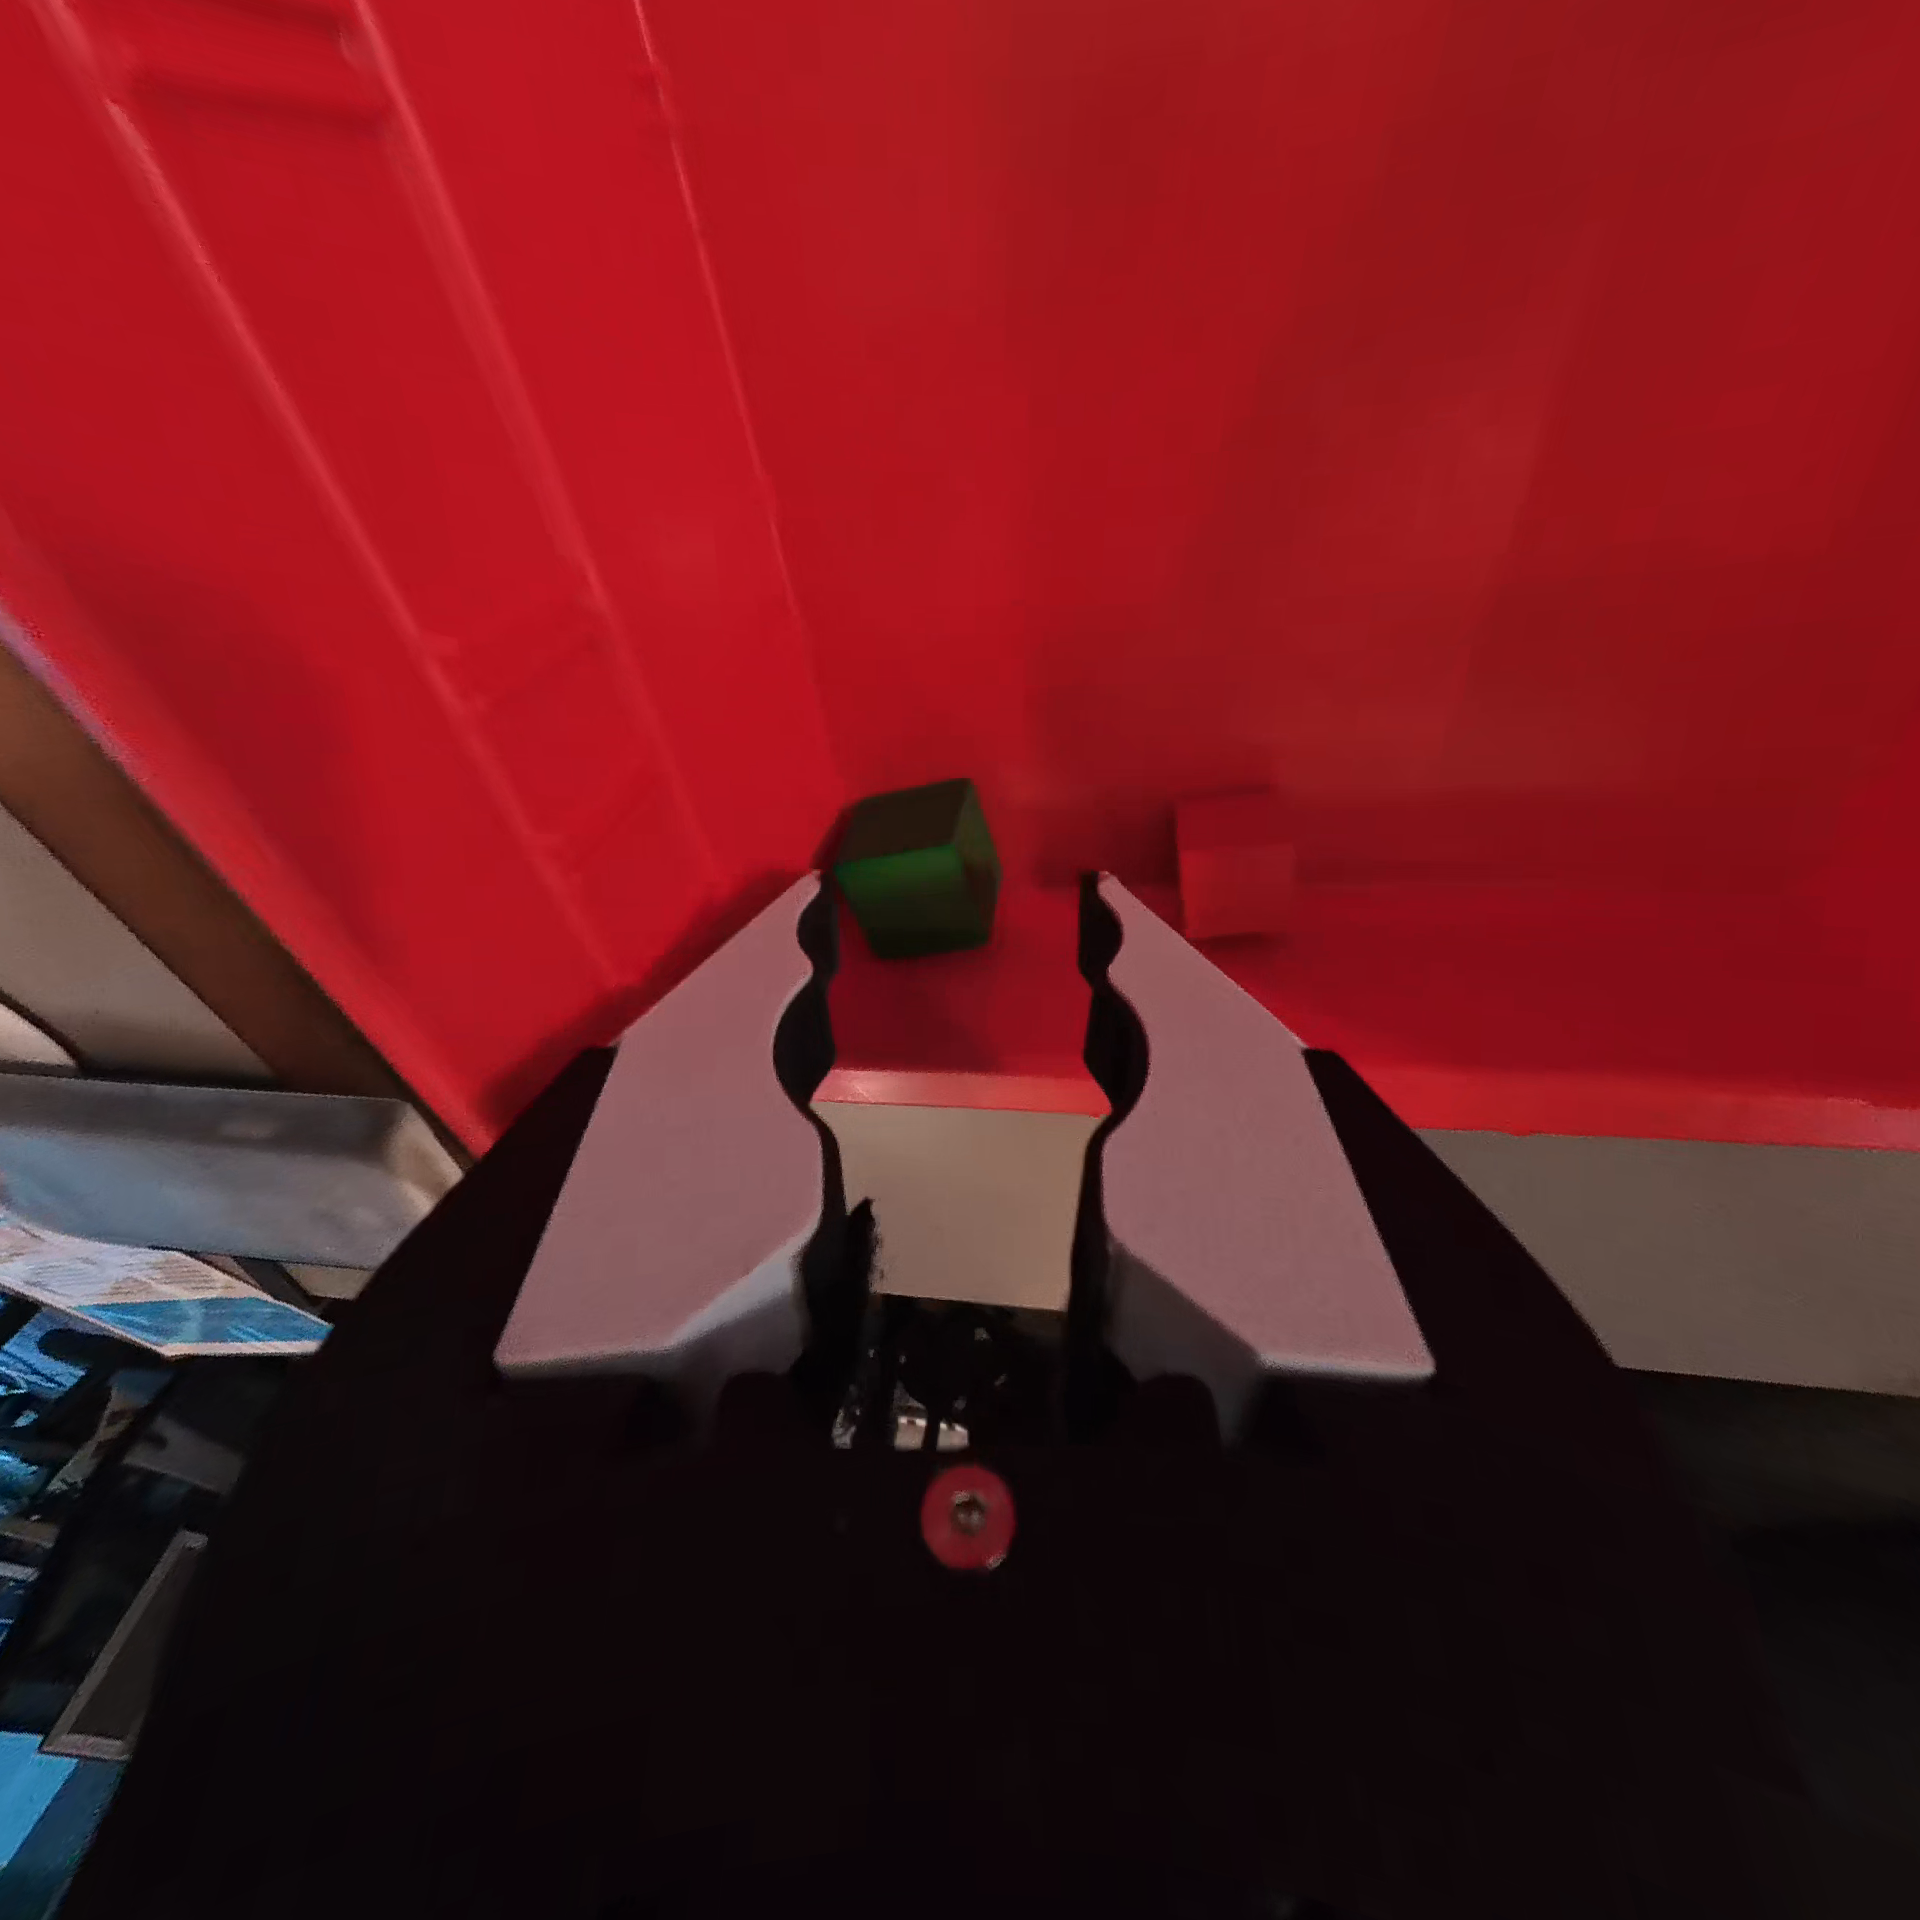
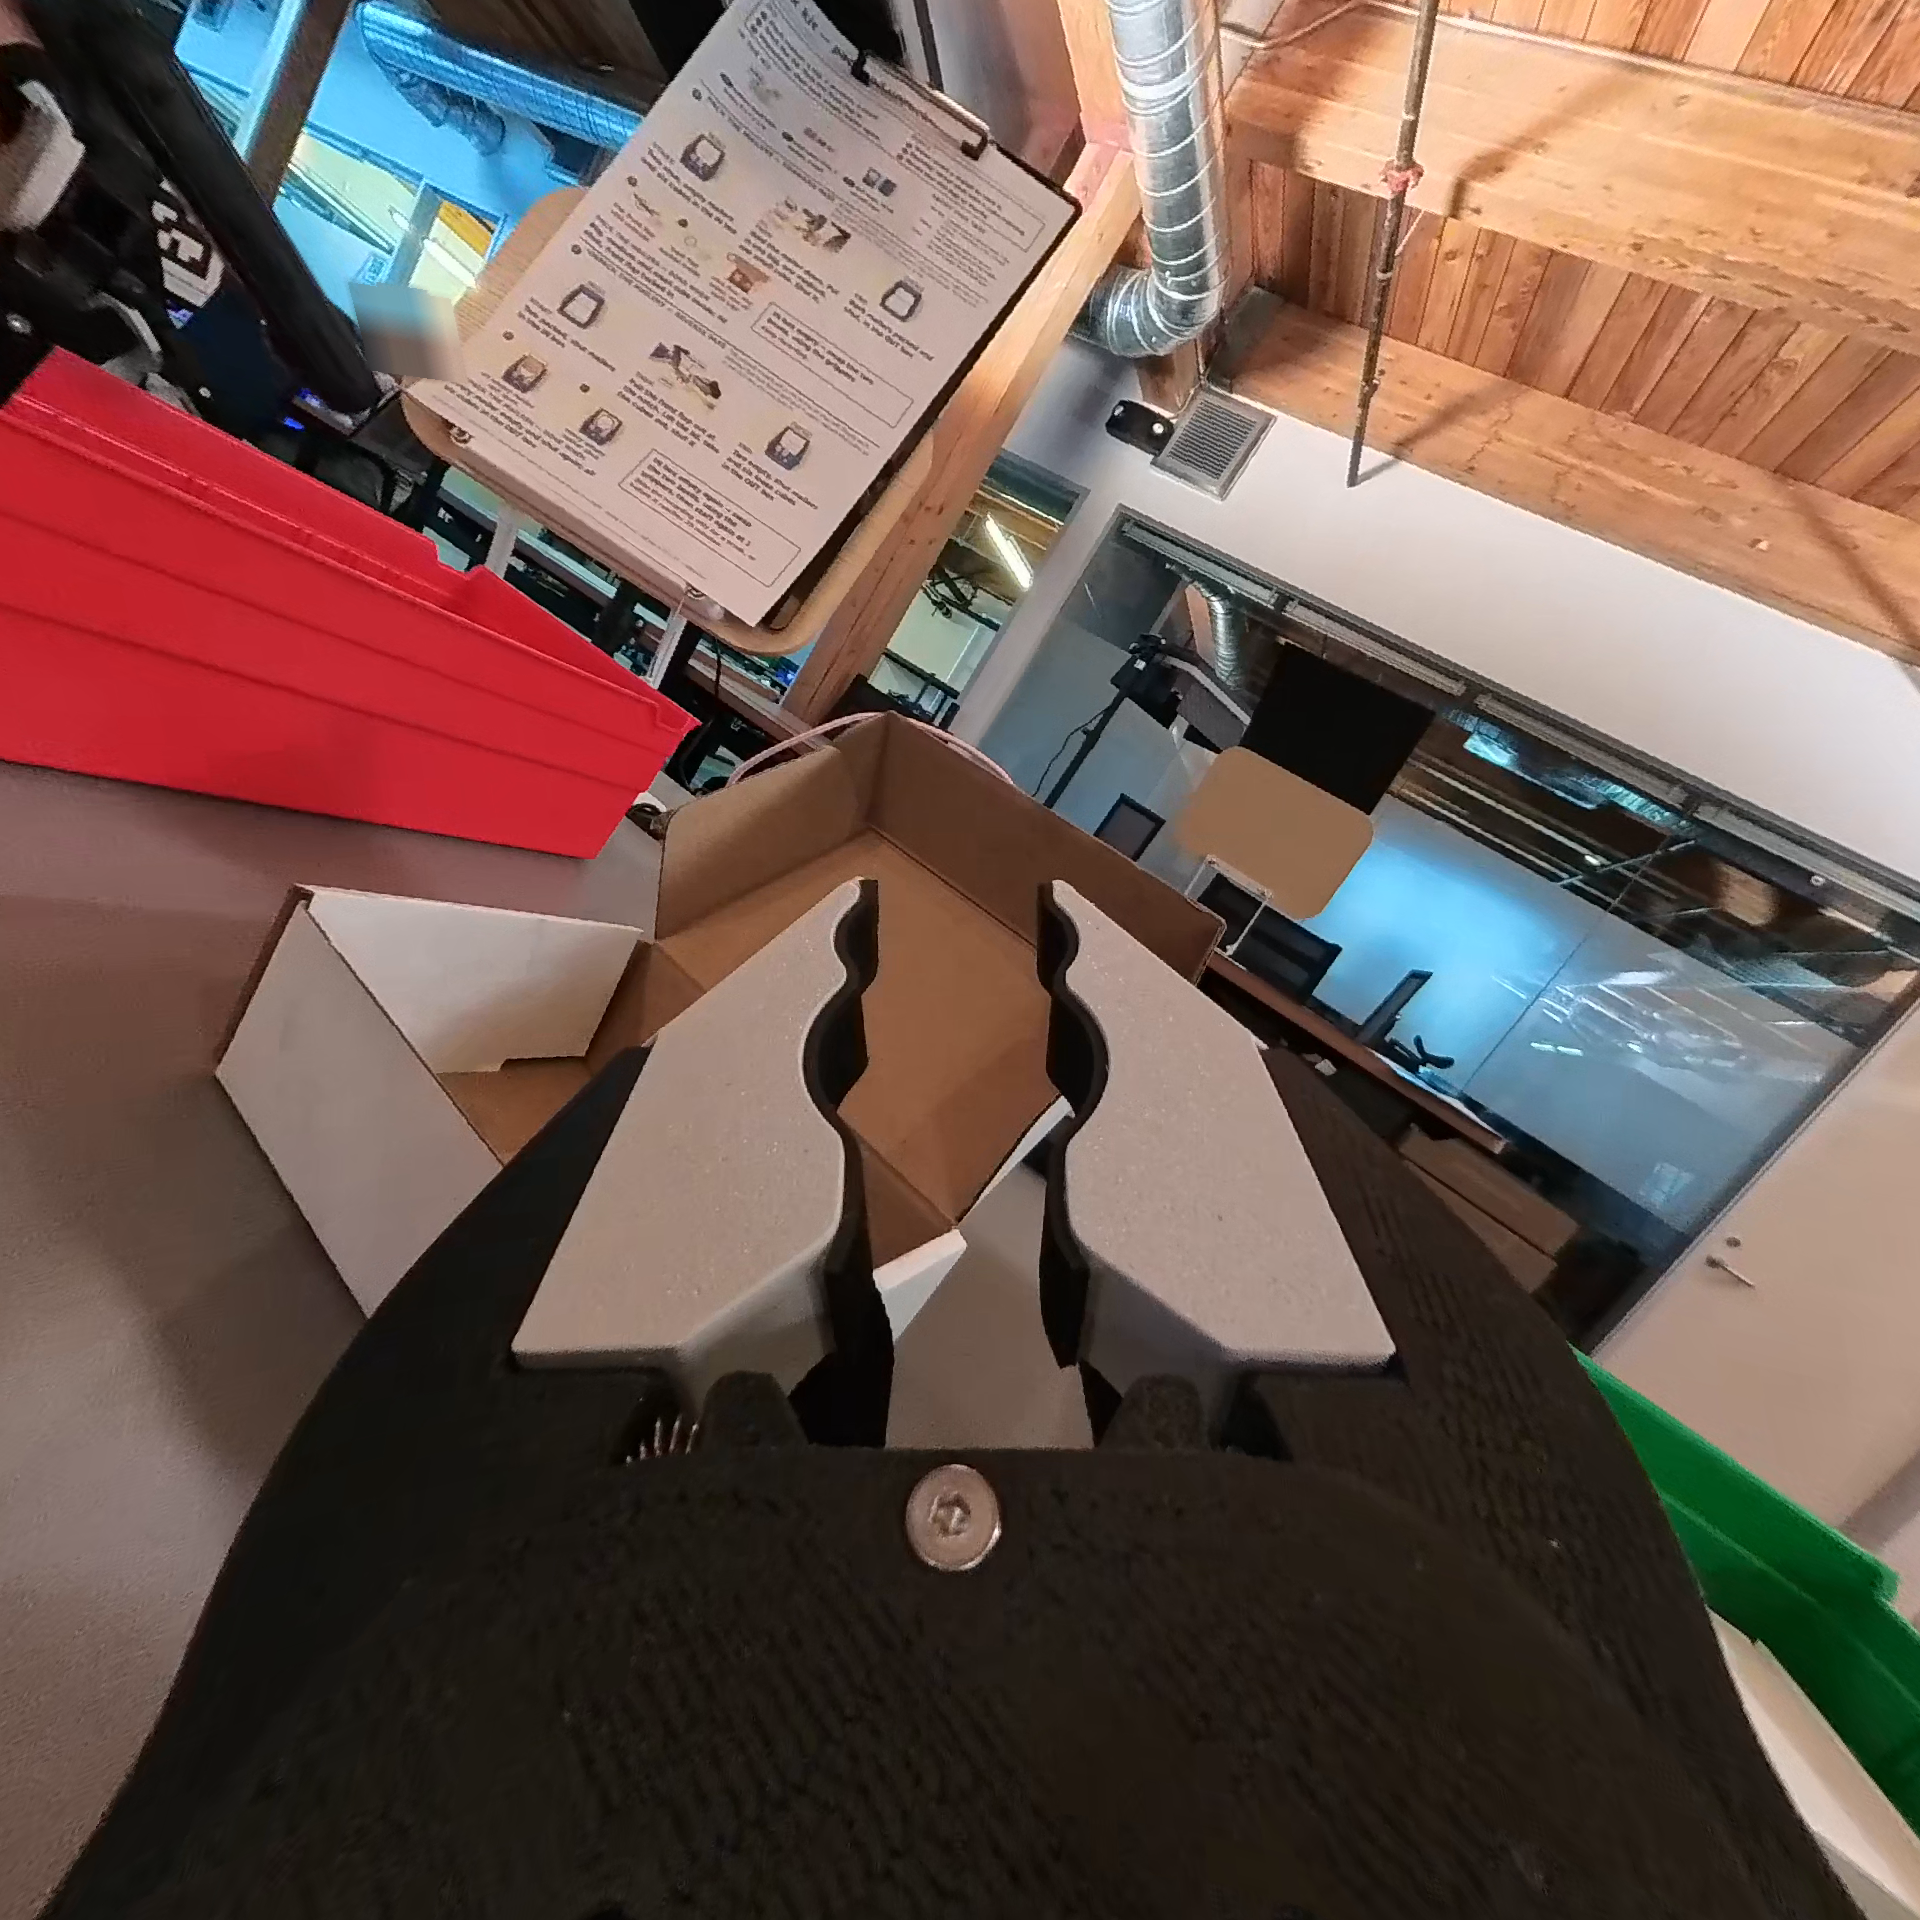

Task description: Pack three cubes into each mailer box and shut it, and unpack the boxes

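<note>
Small green cube [image 1: 920, 868] inside red plastic bin [image 1: 1351, 520], just past open, unloaded left gripper [image 1: 956, 899]. Open brown cardboard mailer box [image 2: 935, 831] shows no contents beyond open right gripper [image 2: 956, 904], nothing held.

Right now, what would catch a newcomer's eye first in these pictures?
The vivid red bin fills the left wrist view, with a green cube lying inside it just beyond the open left gripper. In the right wrist view, the open right gripper points into an open, empty mailer box.
</note>
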`<state>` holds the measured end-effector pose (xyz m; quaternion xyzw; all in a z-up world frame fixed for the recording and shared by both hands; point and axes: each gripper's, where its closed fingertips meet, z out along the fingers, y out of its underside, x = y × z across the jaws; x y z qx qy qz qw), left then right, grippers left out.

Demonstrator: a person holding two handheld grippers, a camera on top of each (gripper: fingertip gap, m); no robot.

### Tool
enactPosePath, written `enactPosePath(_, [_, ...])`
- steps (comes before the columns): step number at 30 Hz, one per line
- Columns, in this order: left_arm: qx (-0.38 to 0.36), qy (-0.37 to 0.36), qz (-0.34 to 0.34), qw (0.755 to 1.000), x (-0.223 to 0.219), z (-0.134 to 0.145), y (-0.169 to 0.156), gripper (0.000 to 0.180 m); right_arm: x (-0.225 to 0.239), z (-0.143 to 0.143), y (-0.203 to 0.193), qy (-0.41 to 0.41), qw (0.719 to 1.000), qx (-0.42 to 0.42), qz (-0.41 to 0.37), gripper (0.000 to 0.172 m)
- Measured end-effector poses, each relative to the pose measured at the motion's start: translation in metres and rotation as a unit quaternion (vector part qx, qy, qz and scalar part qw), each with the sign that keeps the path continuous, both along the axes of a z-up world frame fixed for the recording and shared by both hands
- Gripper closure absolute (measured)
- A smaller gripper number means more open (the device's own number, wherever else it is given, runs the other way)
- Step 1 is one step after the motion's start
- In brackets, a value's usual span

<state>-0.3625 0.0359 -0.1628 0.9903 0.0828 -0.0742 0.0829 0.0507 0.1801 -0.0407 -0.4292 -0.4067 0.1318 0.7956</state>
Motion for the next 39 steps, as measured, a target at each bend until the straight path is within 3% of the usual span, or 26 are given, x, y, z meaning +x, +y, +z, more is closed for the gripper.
enactPosePath(5, [-0.007, -0.004, 0.014, 1.000, 0.000, -0.004, -0.003, 0.133, 0.000, 0.000, -0.001, 0.000, 1.000, 0.000, 0.001, 0.143])
enactPosePath(12, [0.048, -0.037, 0.012, 0.998, 0.012, -0.004, 0.017, 0.129, -0.001, 0.001, -0.003, -0.001, 1.000, 0.004, 0.003, 0.143])
enactPosePath(17, [0.038, -0.042, -0.026, 0.998, 0.024, -0.013, 0.018, 0.130, -0.001, 0.001, -0.002, -0.001, 1.000, 0.002, 0.003, 0.143])
enactPosePath(20, [0.034, -0.015, -0.023, 0.999, 0.013, -0.010, 0.017, 0.130, -0.001, 0.000, -0.002, -0.001, 1.000, 0.001, 0.004, 0.143])
enactPosePath(23, [0.025, -0.039, -0.012, 0.999, 0.017, -0.012, 0.012, 0.130, -0.001, 0.000, -0.002, -0.002, 1.000, 0.001, 0.005, 0.143])
enactPosePath(26, [0.030, -0.059, 0.000, 0.998, 0.022, -0.014, 0.011, 0.139, -0.002, 0.000, -0.002, -0.004, 1.000, 0.000, 0.006, 0.143])
enactPosePath(28, [0.022, -0.053, -0.010, 0.998, 0.020, -0.015, 0.009, 0.154, -0.002, -0.001, -0.002, -0.005, 1.000, 0.000, 0.006, 0.143])
enactPosePath(30, [0.022, -0.052, -0.028, 0.998, 0.020, -0.012, 0.010, 0.155, -0.002, 0.000, -0.002, -0.005, 1.000, 0.001, 0.005, 0.143])
enactPosePath(35, [0.101, -0.046, -0.082, 0.991, 0.035, 0.022, 0.038, 0.155, 0.000, 0.001, -0.001, 0.000, 1.000, 0.004, 0.001, 0.143])
enactPosePath(39, [0.250, -0.053, -0.163, 0.953, 0.088, 0.081, 0.079, 0.155, 0.005, 0.005, 0.003, 0.010, 1.000, 0.004, -0.010, 0.143])
